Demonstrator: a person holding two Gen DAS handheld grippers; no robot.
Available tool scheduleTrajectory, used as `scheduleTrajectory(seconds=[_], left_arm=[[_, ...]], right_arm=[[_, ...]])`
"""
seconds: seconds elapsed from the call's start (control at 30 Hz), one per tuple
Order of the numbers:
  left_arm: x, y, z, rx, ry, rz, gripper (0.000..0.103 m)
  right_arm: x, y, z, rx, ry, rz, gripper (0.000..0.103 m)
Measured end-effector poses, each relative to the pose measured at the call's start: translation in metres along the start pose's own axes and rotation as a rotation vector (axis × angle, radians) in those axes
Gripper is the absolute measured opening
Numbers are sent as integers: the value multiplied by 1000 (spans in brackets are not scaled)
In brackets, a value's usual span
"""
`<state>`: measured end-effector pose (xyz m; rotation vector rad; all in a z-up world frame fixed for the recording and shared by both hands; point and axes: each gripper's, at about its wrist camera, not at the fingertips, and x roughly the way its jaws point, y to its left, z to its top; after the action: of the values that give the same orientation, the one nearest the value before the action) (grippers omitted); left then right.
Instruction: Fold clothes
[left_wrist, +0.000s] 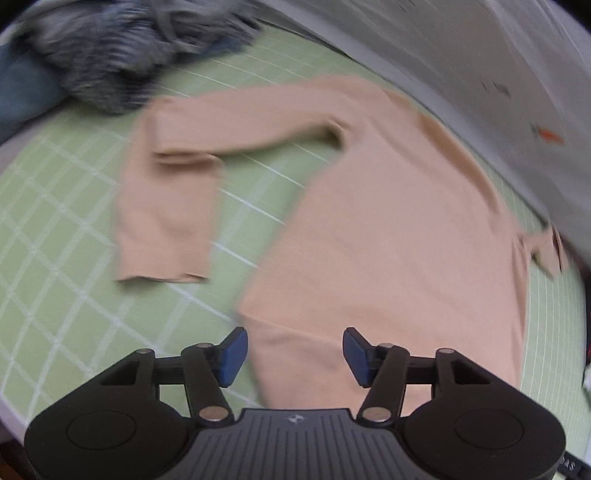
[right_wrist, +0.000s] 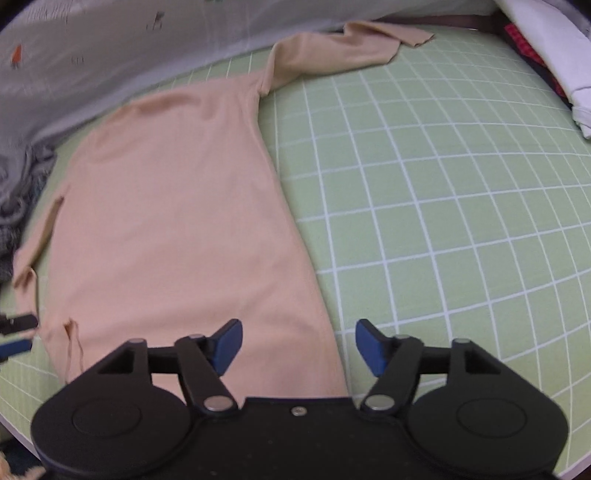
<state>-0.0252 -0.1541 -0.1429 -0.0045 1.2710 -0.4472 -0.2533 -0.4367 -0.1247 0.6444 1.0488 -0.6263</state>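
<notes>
My left gripper (left_wrist: 294, 357) hangs nearest the lens, blue pads (left_wrist: 233, 357) apart, jaws released, nothing pinched between them; the hem of the peach long-sleeved top (left_wrist: 388, 236) lies just beneath and beyond. My right gripper (right_wrist: 298, 350) is likewise released, its jaws spread over the top's (right_wrist: 173, 229) lower right edge where it meets the green checked bed sheet (right_wrist: 443, 206).

From the left wrist, the top's body runs from 6 o'clock up toward 1 o'clock, laid flat. One sleeve (left_wrist: 166, 206) reaches out toward 10 o'clock, bent so its cuff drops down toward 8. A heap of grey knitwear (left_wrist: 122, 48) sits at 11 o'clock.

From the right wrist, the other sleeve (right_wrist: 332, 51) stretches to 12 o'clock, its cuff crumpled. A pale grey printed cloth (right_wrist: 92, 55) lies along the 11 o'clock edge, and white fabric (right_wrist: 554, 55) at 2 o'clock.
</notes>
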Motion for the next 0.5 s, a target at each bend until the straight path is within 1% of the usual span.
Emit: scheduleTrajectory(seconds=[0.03,0.07,0.1,0.23,0.33,0.37,0.4,0.43,0.47,0.5], left_arm=[[7,-7,0,27,18,3,64],[14,-14,0,54,35,6,70],[20,-20,0,79,48,19,72],[35,-36,-2,156,68,87,72],[38,-43,-4,200,64,124,69],[37,-44,-5,213,60,140,63],[35,-44,-7,219,52,163,49],[34,-43,-8,220,42,188,41],[31,-39,-9,204,38,190,28],[27,-32,-9,178,38,178,18]], right_arm=[[3,1,0,-11,11,-7,71],[6,2,1,-17,19,-10,72],[8,1,1,-21,25,-13,72],[15,0,0,-31,48,-26,72],[17,-3,0,-21,63,-23,72],[18,-3,0,-20,62,-25,72],[18,-3,-1,-19,62,-26,72],[18,-2,-1,-18,62,-27,73],[18,-1,-1,-20,61,-26,72],[17,0,-1,-21,61,-25,72]])
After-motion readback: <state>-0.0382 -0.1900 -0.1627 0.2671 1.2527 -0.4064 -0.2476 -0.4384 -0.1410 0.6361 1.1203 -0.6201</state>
